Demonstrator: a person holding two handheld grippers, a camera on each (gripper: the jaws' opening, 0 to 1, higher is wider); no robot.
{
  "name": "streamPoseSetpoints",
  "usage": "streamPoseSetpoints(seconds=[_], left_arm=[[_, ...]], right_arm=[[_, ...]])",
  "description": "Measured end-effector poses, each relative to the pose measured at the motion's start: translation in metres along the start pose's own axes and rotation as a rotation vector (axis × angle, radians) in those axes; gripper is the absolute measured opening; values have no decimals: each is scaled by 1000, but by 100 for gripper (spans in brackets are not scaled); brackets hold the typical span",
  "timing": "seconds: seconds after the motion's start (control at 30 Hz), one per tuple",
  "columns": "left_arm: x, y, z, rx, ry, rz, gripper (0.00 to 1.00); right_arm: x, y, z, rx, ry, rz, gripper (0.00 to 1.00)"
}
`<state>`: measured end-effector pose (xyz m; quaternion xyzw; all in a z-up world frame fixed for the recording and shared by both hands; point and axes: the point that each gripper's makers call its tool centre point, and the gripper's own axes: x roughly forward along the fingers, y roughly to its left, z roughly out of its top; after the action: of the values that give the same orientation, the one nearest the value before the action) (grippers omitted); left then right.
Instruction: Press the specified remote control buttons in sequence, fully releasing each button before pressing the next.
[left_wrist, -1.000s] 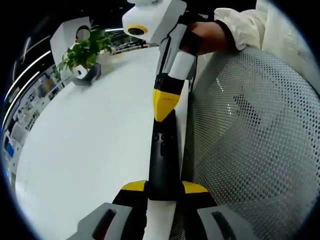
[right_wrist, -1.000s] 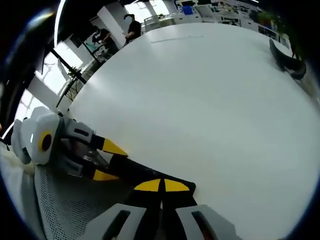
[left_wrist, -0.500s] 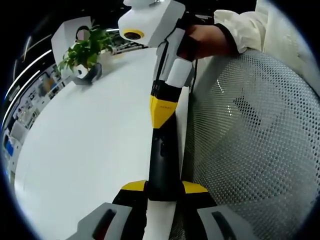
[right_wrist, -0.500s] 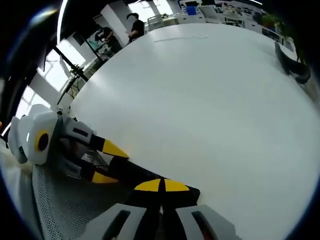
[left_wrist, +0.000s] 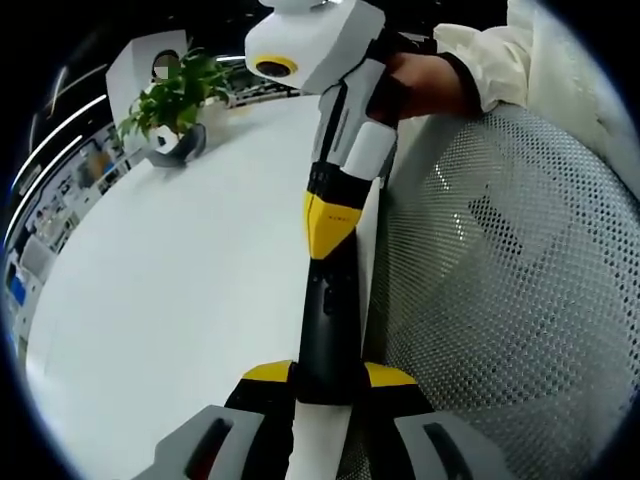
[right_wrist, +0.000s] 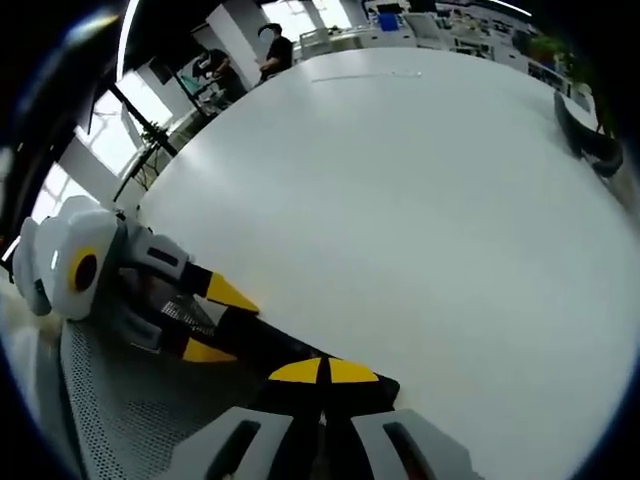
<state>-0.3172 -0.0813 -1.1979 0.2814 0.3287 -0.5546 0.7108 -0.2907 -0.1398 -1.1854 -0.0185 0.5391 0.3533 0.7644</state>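
In the left gripper view, a potted plant (left_wrist: 172, 95) stands at the upper left, at the far side of the white desk (left_wrist: 170, 290). At the bottom centre the left gripper (left_wrist: 327, 375) has its yellow-tipped jaws closed narrow on the near end of a black remote control (left_wrist: 330, 320), which runs straight up the middle of the frame along the desk's edge. Small buttons show on its upper face. From the top centre the right gripper (left_wrist: 332, 222) reaches down, its yellow tips drawn together and resting on the remote's far end. A hand (left_wrist: 425, 82) in a pale sleeve holds it at the upper right. A white mesh surface (left_wrist: 500, 300) covers the right side.

In the right gripper view, the left gripper (right_wrist: 215, 320) enters from the lower left, holding the remote control (right_wrist: 265, 345) between its jaws. The right gripper (right_wrist: 322, 372) sits at the bottom centre, tips pressed together over the remote's dark end. The desk (right_wrist: 400, 200) spreads up and right.
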Motion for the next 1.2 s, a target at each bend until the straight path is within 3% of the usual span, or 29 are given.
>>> streamPoseSetpoints(seconds=[0.43,0.8,1.2], left_arm=[[1,-1,1,1,0,-2,24],[1,-1,1,3,1,-2,24],[1,-2,1,5,0,-2,24]], right_arm=[[-1,0,-2,18,-1,2,0],[1,1,-3,-66,-3,-22,0],[-1,1,-2,1,0,-8,0]])
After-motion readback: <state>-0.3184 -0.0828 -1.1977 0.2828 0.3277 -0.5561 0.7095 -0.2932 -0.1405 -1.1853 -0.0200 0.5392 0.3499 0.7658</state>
